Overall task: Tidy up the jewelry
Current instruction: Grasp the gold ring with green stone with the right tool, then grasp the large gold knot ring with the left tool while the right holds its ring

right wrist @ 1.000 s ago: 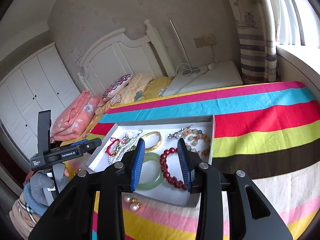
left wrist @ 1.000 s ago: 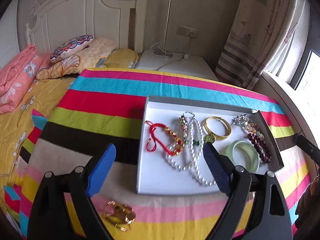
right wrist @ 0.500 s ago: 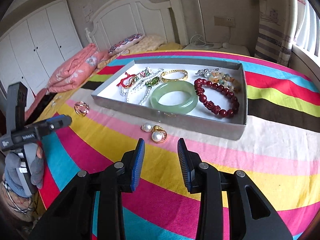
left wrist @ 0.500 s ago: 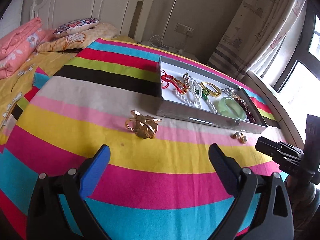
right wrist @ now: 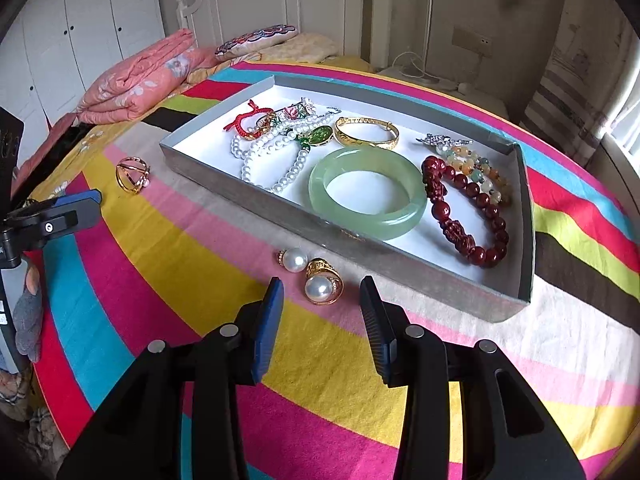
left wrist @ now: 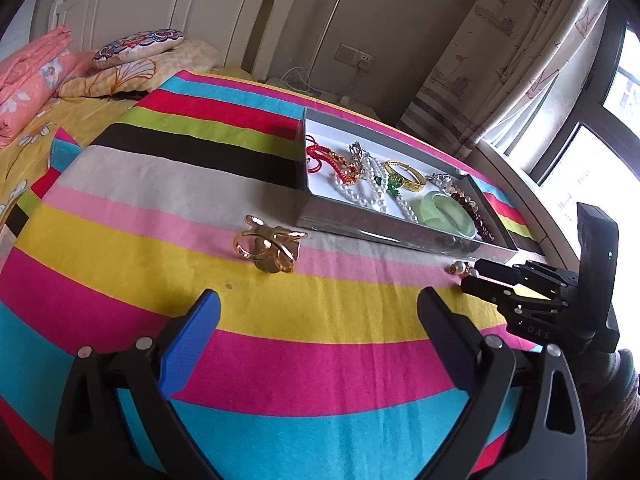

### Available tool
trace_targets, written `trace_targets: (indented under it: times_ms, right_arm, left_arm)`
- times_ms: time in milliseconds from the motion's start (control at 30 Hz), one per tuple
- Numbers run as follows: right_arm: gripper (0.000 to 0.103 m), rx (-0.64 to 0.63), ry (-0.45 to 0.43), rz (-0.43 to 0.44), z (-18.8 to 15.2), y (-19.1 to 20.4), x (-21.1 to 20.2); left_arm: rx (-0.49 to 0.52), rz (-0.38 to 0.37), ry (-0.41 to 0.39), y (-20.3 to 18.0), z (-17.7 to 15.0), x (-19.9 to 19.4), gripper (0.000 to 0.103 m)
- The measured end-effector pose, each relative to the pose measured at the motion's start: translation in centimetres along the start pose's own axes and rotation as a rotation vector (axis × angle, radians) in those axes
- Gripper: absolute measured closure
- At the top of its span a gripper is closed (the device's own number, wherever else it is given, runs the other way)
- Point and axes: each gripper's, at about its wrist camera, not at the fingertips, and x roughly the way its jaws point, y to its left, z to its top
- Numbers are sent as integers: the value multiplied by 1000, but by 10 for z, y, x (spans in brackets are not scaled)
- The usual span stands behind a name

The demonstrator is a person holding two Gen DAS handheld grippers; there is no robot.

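A grey tray [right wrist: 280, 204] with a white floor lies on the striped blanket and holds a green jade bangle [right wrist: 366, 192], a dark red bead bracelet [right wrist: 466, 210], a pearl necklace [right wrist: 276, 152], a gold bangle [right wrist: 366, 132] and a red cord bracelet [right wrist: 250, 120]. Two pearl rings [right wrist: 316, 276] lie on the blanket just in front of the tray. My right gripper [right wrist: 322, 300] is open and empty, right behind the pearl rings. A gold ring cluster [left wrist: 270, 248] lies left of the tray [left wrist: 384, 232]. My left gripper [left wrist: 318, 320] is open wide and empty, a little short of the cluster.
The striped blanket [left wrist: 160, 208] covers a bed with a white headboard [left wrist: 160, 12]. Pillows [left wrist: 136, 48] and a folded pink quilt [right wrist: 140, 76] lie at the far left. A curtain [left wrist: 500, 48] and window stand to the right.
Both grippers have moved lower and closer to the blanket. The right gripper has closed in on the pearl rings and the left on the gold ring cluster.
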Motion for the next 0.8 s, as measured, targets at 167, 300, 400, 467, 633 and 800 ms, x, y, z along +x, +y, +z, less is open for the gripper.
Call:
trace_targets:
  times_ms: [167,300,400,467,633,800]
  right_arm:
    - [73,-42,-10,-2,1,7,1]
    - [83,-70,-38,-53,-6,15,-6]
    - [83,-73,-90,-53,-8,19,-17]
    - [83,-64,-107,-46,-9,19,-22]
    - [83,-45,-153,-18,-11,16,-32]
    - [83,-72,-162,-46,-12,23,-34]
  left_arm:
    - [-1,-8,1,0,0,0,5]
    - [-7,-12,18,1,0,3,5]
    - [-8,-14,21,1,0,4,5]
    - [-8,-13,24,1,0,4,5]
    - [-9,-12,32,1,0,6,5]
    - [-12,-13,35,1,-1,6,5]
